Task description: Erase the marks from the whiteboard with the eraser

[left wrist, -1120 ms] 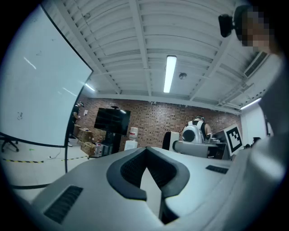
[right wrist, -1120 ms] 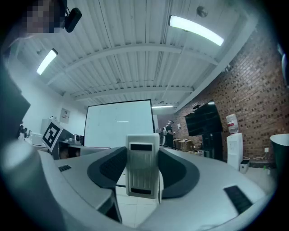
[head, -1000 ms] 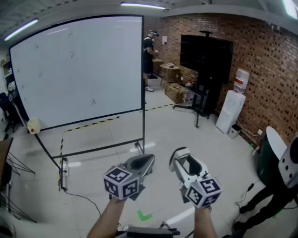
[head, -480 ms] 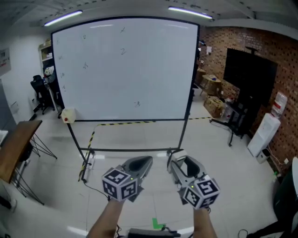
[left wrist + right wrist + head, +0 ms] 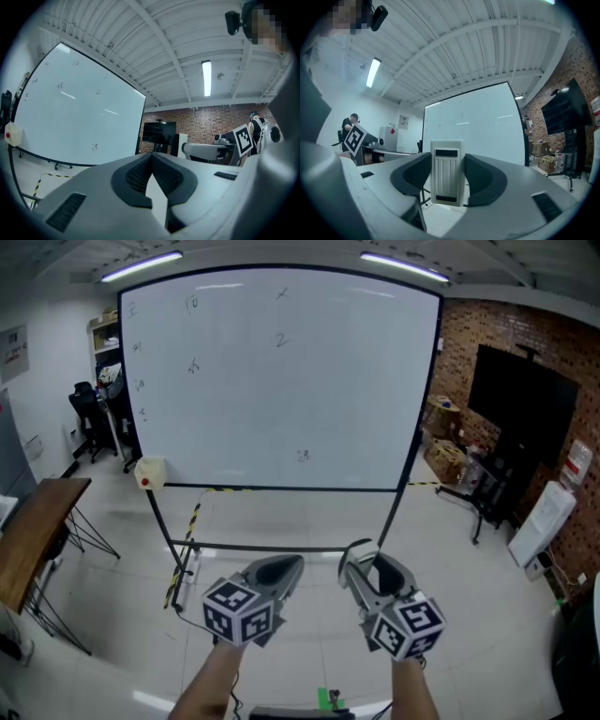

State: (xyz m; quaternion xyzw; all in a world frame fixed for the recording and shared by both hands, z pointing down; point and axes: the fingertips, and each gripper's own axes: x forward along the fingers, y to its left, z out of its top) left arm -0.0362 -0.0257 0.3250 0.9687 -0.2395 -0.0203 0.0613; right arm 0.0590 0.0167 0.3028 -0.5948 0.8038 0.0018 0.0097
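A large whiteboard (image 5: pixel 272 381) on a black stand fills the upper head view, with small dark marks such as one near the top (image 5: pixel 281 340) and one low down (image 5: pixel 303 456). In the right gripper view the same whiteboard (image 5: pixel 487 131) stands ahead. My right gripper (image 5: pixel 361 563) is shut on a white ribbed eraser (image 5: pixel 447 178), held between its dark pads. My left gripper (image 5: pixel 281 570) is shut with nothing in it, jaws touching. Both grippers hang low, well short of the board.
A wooden table (image 5: pixel 33 531) stands at the left, office chairs (image 5: pixel 89 418) behind it. A black screen on a stand (image 5: pixel 516 418) and a water dispenser (image 5: pixel 553 512) line the brick wall at right. A cream block (image 5: pixel 148 472) hangs on the board's left leg.
The view has swung left and toward the whiteboard, which now sits centred and larger. Both grippers keep the same pose and hold.
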